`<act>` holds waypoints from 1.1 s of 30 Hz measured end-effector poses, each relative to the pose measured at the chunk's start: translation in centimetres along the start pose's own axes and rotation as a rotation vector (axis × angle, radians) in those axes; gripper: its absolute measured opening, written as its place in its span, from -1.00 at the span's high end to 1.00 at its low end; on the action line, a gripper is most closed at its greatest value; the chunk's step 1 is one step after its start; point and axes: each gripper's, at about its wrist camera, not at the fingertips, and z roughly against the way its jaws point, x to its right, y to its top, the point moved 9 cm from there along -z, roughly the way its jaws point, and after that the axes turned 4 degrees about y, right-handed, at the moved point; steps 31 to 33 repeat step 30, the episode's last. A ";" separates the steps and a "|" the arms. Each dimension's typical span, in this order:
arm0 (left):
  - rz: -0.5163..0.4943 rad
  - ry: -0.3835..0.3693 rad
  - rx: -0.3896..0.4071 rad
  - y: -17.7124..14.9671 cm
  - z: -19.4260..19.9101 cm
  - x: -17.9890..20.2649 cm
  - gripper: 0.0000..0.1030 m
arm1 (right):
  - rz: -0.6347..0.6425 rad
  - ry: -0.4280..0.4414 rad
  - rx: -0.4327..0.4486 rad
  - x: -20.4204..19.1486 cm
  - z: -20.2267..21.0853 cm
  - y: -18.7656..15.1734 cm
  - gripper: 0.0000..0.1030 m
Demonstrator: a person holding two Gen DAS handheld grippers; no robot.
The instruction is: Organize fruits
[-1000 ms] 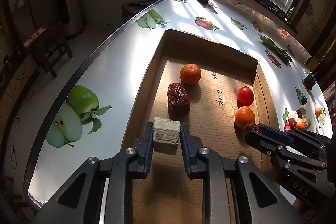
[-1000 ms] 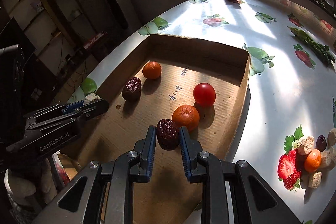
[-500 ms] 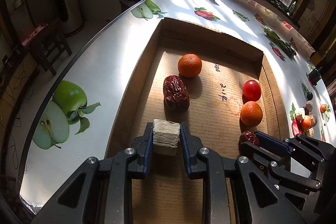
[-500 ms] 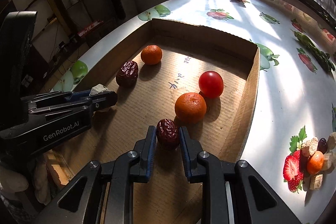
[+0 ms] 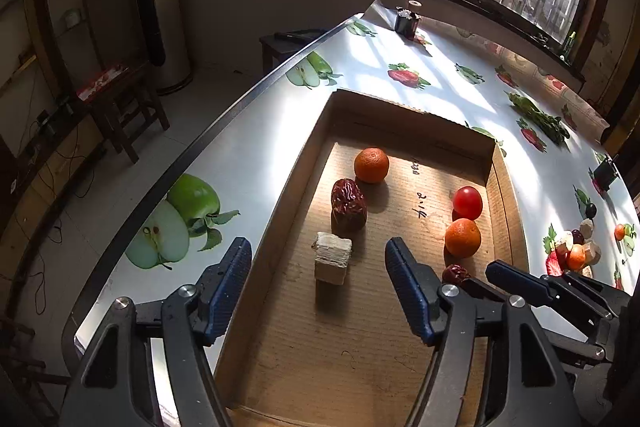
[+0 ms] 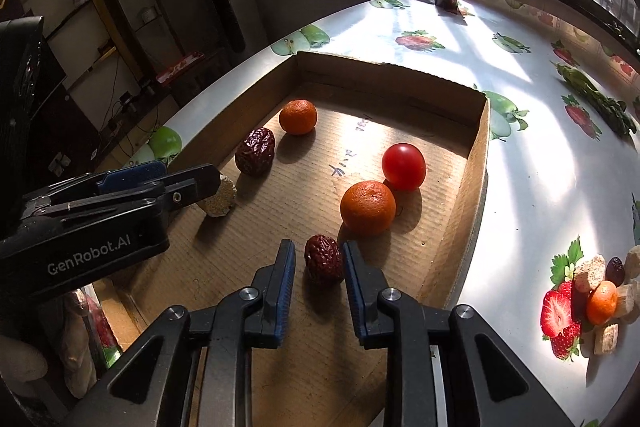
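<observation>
- Inside shallow brown cardboard tray [image 5: 508, 187], we're holding L gripper [image 5: 318, 275] w/ jaws spread wide around pale tan cube [image 5: 332, 257], not touching.
- We're keeping R gripper [image 6: 319, 263] slightly apart beside wrinkled dark-red date [image 6: 324, 259].

Right tool [image 6: 319, 273] brackets a red date [image 6: 324, 264], seemingly barely released, inside cardboard box [image 6: 474, 163].

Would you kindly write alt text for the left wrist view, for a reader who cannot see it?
The left tongs stand wide open over a cardboard tray, with a pale cube resting on the tray floor between them. Beyond lie a red date, two oranges and a tomato; the right tongs reach in from the right.
</observation>
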 end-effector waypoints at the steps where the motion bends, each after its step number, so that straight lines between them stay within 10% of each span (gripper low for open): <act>1: 0.003 0.017 0.025 0.1 0.8 -0.1 -0.51 | -0.007 0.002 0.017 0.0 0.7 0.1 0.34; 12: -0.035 0.123 0.205 0.5 6.6 1.4 -0.57 | -0.269 0.040 0.234 3.7 9.2 -2.2 -0.23; 33: -0.124 0.088 0.220 -1.1 9.0 6.5 -0.57 | -0.345 -0.025 0.313 7.9 14.6 -5.1 -0.29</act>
